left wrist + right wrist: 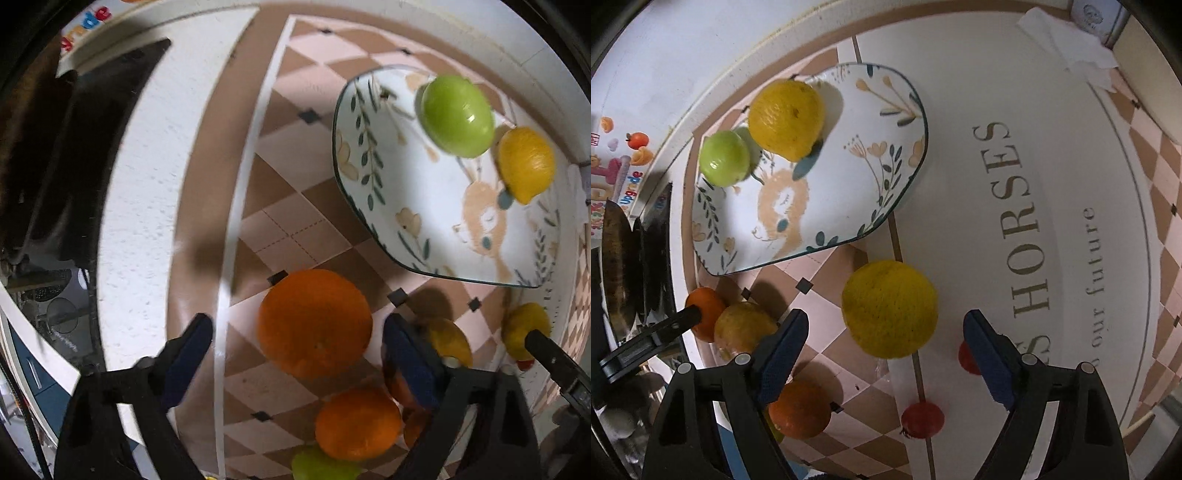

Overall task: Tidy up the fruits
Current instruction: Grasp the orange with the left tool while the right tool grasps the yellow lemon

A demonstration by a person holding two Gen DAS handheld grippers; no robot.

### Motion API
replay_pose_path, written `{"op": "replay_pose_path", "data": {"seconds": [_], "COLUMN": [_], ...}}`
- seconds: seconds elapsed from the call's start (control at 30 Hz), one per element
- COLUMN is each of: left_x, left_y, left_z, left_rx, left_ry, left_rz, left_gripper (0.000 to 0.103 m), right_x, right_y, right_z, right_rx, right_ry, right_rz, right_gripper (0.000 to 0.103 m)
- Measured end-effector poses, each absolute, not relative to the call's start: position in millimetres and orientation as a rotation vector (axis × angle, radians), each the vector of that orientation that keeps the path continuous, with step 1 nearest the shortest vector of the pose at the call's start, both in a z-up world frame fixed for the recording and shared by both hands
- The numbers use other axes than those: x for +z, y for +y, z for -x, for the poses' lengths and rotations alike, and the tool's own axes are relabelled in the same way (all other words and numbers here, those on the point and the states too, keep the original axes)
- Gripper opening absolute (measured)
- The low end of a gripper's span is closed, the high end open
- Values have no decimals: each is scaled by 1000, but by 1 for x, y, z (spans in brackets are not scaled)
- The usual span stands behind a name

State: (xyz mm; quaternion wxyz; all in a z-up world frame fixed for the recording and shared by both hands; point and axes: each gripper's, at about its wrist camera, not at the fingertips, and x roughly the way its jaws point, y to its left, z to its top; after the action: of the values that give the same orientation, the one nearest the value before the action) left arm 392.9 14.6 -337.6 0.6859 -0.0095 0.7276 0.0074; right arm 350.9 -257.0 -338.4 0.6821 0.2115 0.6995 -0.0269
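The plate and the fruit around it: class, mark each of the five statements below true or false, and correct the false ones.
1. The plate holds a green fruit and a yellow fruit. True.
2. The left gripper is shut on an orange. False: its jaws stand open, with the large orange lying between them on the tablecloth.
3. The right gripper is open with a big yellow fruit between its fingers. True.
4. The plate is plain white. False: it carries a deer and leaf pattern.
5. All the oranges are on the plate. False: the oranges in view lie off it, on the cloth.
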Motion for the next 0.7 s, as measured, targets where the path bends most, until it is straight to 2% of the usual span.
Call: {"op": "replay_pose_path", "data": {"seconds": [0.03,0.1,0.13,0.2,0.7], "left_x": [-340,-343,-342,-341,-332], "left_y": [14,13,12,9,30], "left_z": [-393,-390,-389,-384,-343], "left_rx": [2,-26,-30,-25,-11], "left_ry": [1632,1629,1623,1612,1584], "left_rz": [35,64,62,40,77], "left_gripper": [77,64,64,64,63], "right_x": [-342,-349,-351,-357,-357], "right_y": [-256,-254,-253,-250,-215], "right_z": [-352,-355,-356,-358,-347], "right_rx": [-61,-56,-55,-47,15], "right_ry": [1575,1593,1600,1615,1620], "right_rz": [-473,-465,-460,-447,-300], "right_gripper": [87,77,75,63,61]}}
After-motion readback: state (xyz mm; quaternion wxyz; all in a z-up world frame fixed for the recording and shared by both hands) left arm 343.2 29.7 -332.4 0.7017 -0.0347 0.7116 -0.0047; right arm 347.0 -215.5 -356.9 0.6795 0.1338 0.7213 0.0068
